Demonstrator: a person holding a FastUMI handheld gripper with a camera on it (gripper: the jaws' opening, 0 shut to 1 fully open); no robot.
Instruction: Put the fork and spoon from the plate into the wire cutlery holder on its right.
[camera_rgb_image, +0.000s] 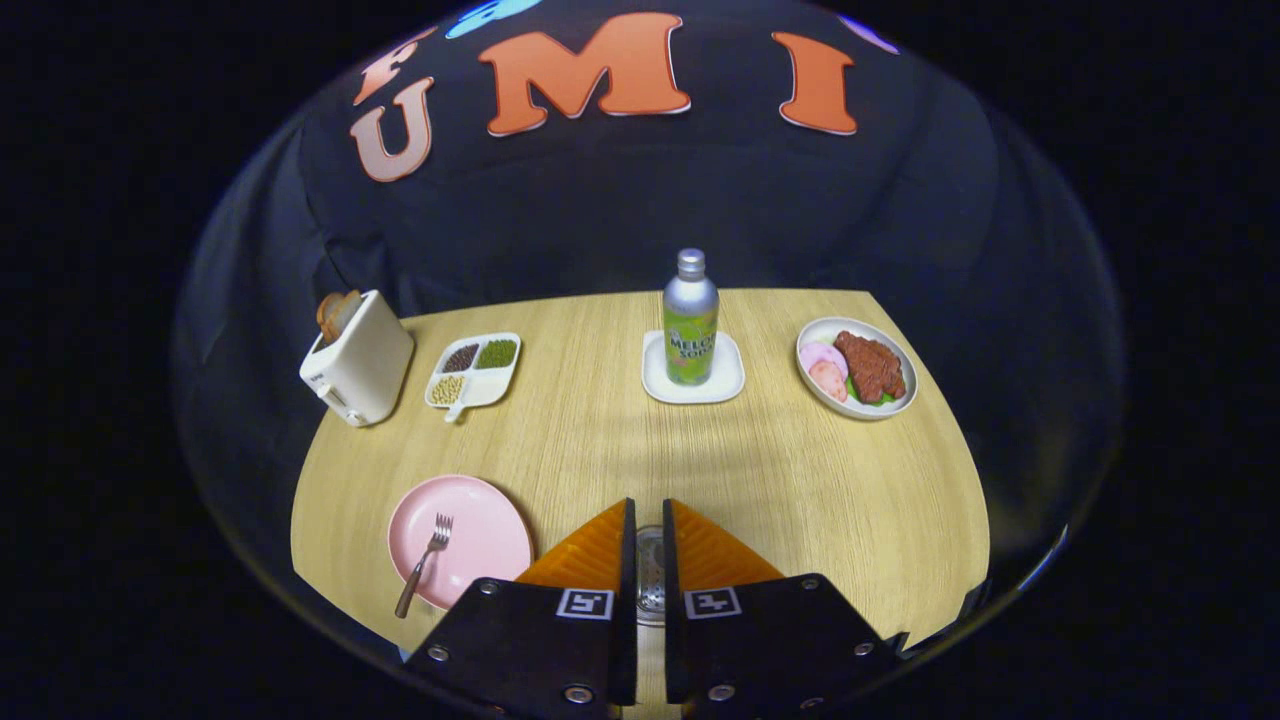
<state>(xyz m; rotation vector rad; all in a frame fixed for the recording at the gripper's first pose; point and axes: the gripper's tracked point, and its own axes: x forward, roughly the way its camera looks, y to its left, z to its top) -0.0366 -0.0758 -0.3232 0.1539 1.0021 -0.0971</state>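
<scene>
A pink plate (470, 530) lies on the wooden table just left of my fingers, with a brown-handled fork (424, 562) on it. My gripper (650, 512) is held over the table's near edge. Its fingers (600, 555) stand almost together, with only a slim slot between them. In that slot shows grey perforated metal, the wire cutlery holder (650, 575), right under the fingers. The fingers appear pinched on the thin spoon, most of which they hide.
Beyond the fingers a soda bottle (690, 318) stands on a small white tray (694, 372). A plate of meat (858, 368) is at the far right. A sectioned dish of beans (476, 370) and a toaster (356, 366) stand at the far left.
</scene>
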